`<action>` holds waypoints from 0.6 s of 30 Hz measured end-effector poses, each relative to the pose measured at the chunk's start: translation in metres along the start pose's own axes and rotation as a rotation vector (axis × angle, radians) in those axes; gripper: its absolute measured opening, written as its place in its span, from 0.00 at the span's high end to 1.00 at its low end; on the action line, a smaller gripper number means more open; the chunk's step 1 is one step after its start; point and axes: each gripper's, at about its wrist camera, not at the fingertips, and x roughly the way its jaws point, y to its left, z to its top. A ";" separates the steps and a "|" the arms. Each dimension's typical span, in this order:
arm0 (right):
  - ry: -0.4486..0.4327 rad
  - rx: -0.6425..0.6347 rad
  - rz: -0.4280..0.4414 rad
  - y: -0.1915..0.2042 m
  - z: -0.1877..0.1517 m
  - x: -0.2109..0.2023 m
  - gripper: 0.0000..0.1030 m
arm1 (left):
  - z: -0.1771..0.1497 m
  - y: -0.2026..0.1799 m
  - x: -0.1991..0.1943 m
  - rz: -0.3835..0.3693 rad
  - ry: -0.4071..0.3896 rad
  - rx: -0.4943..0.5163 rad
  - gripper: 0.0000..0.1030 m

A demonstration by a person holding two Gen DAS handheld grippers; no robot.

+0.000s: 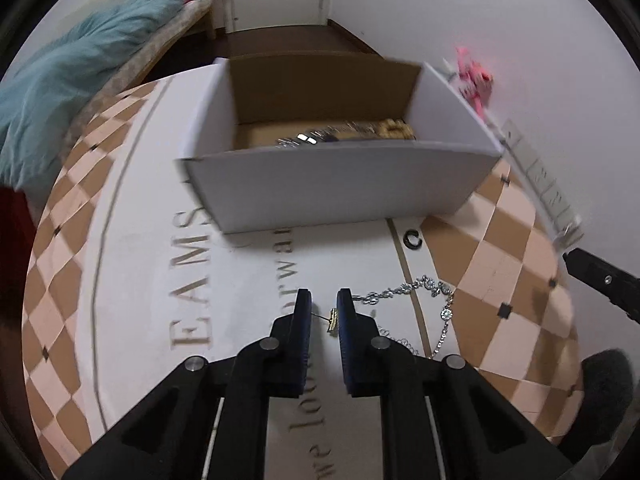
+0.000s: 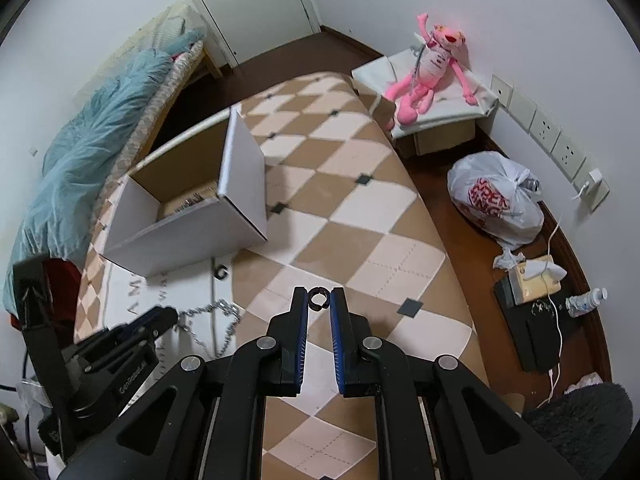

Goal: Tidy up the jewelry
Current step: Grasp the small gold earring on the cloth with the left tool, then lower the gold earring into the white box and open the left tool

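Observation:
My left gripper (image 1: 324, 305) points down at the printed mat (image 1: 140, 280), shut on a small gold earring (image 1: 332, 319) whose thin post spans the gap between the pads. A silver rhinestone necklace (image 1: 424, 286) lies just right of it, and a black C-shaped ring (image 1: 412, 238) lies on the mat beyond. The right wrist view shows my right gripper (image 2: 319, 300) shut on another black open ring (image 2: 319, 298), held above the checkered mat. The open white cardboard box (image 1: 344, 184) stands ahead with silver and gold pieces (image 1: 320, 138) inside.
A bed with a teal blanket (image 2: 88, 140) runs along the left. A pink plush toy (image 2: 428, 72) sits on a low stand by the wall. A tied white plastic bag (image 2: 496, 200), a tissue box (image 2: 532, 280) and a bottle (image 2: 586, 300) lie on the floor at right.

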 end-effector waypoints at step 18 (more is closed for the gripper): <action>-0.033 0.004 0.128 0.026 0.022 -0.030 0.89 | 0.015 0.044 -0.080 -0.133 -0.081 -0.167 0.90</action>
